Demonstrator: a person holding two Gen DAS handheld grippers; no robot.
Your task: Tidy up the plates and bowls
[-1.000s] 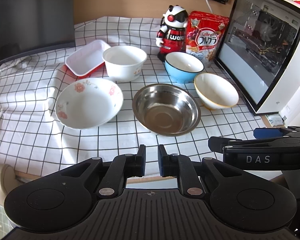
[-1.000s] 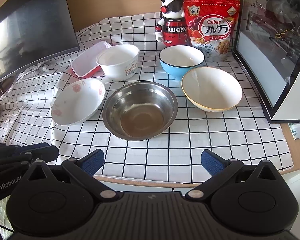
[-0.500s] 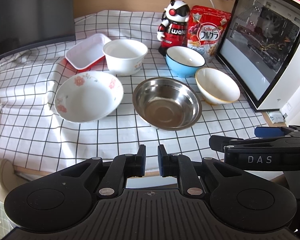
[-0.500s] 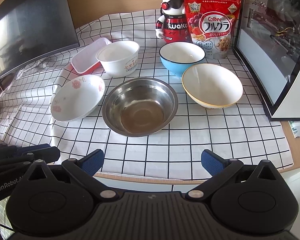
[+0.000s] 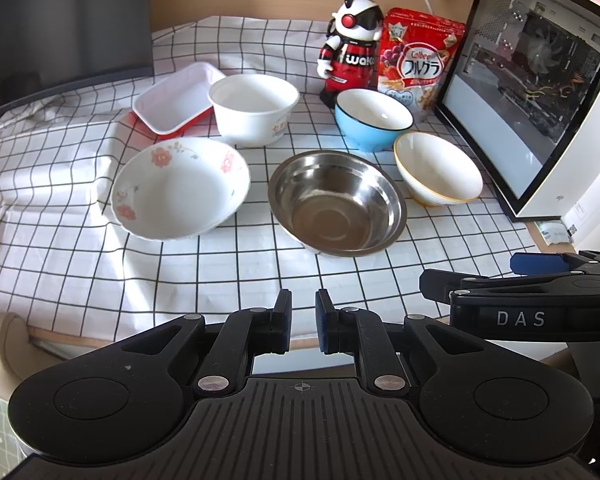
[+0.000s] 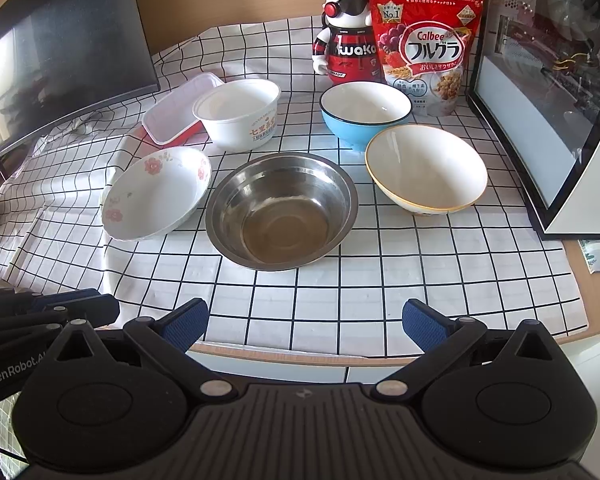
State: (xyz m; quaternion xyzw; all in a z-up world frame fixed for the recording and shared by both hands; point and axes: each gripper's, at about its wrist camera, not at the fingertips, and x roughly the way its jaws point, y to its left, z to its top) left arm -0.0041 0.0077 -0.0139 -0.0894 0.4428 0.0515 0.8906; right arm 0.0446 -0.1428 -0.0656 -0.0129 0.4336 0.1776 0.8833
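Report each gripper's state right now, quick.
Left gripper: closed, holding nothing, short of the steel bowl.
Right gripper: open wide, holding nothing, hovering near the table's front edge.

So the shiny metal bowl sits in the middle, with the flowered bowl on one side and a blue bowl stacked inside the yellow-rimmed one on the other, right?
Not quite. The blue bowl is not stacked: it stands on the cloth behind the yellow-rimmed bowl. The right wrist view shows both empty. The metal bowl is indeed between the flowered bowl and the yellow-rimmed one.
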